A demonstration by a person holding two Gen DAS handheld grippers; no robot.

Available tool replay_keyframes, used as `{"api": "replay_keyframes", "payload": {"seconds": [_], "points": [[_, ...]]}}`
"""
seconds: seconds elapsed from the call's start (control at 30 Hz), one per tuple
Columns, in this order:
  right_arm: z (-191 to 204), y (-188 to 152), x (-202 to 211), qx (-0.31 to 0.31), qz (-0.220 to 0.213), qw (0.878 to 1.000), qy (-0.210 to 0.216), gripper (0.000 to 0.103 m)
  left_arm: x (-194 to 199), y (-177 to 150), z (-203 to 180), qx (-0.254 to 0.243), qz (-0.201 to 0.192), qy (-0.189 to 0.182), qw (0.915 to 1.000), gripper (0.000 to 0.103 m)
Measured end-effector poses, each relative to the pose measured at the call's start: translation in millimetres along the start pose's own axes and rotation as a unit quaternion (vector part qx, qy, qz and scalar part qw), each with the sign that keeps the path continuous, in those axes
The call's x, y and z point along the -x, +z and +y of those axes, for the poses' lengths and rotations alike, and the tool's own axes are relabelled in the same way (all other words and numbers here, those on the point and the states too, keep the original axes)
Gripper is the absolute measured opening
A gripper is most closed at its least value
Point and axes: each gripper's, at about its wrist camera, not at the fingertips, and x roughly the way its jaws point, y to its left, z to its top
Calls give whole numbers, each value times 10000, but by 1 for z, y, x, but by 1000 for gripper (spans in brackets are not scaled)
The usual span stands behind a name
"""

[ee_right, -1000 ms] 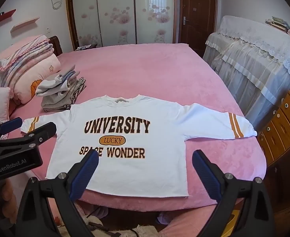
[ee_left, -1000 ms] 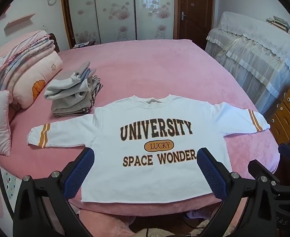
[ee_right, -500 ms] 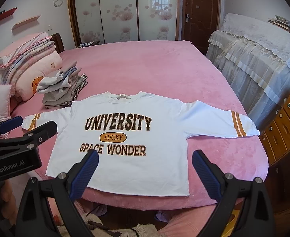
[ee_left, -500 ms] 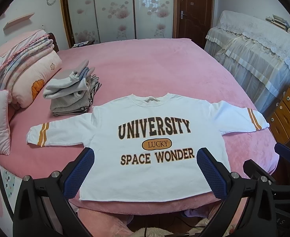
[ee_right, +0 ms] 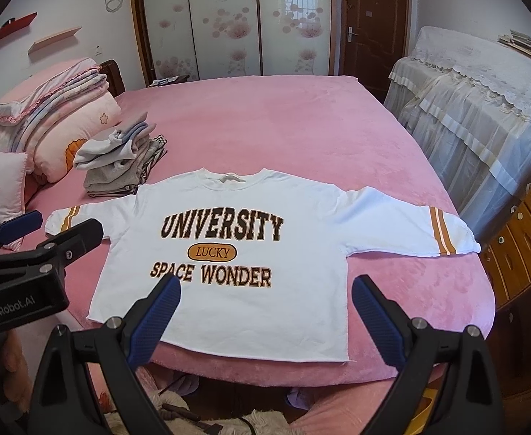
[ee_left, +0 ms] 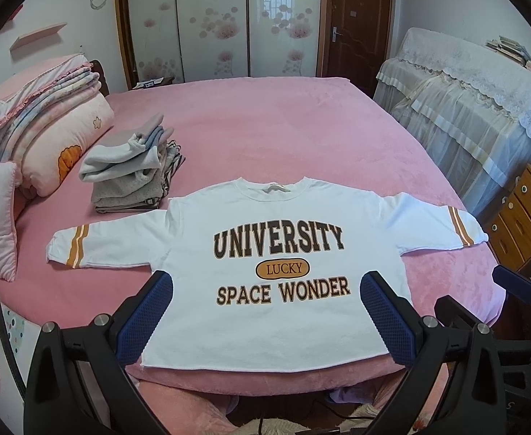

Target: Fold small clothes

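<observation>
So the white "UNIVERSITY" sweatshirt is lying flat and face up on the pink bed, both sleeves spread out wide, with its hem at the near edge just ahead of both sets of jaws. The left gripper and right gripper are both spread wide and holding nothing, hovering just short of the hem without touching it. Off beyond the left sleeve there's a stack of folded clothes, so looks like a few pieces are already done. This one hasn't had a single fold yet though, so sleeves in and body folded over are all still left.
</observation>
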Motion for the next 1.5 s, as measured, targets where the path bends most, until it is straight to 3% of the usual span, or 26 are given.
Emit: {"api": "replay_keyframes", "payload": {"seconds": [1.5], "points": [[-2, 1, 2, -27, 13, 10000, 74, 96, 0, 6, -7, 97, 116, -74, 9999, 102]]}}
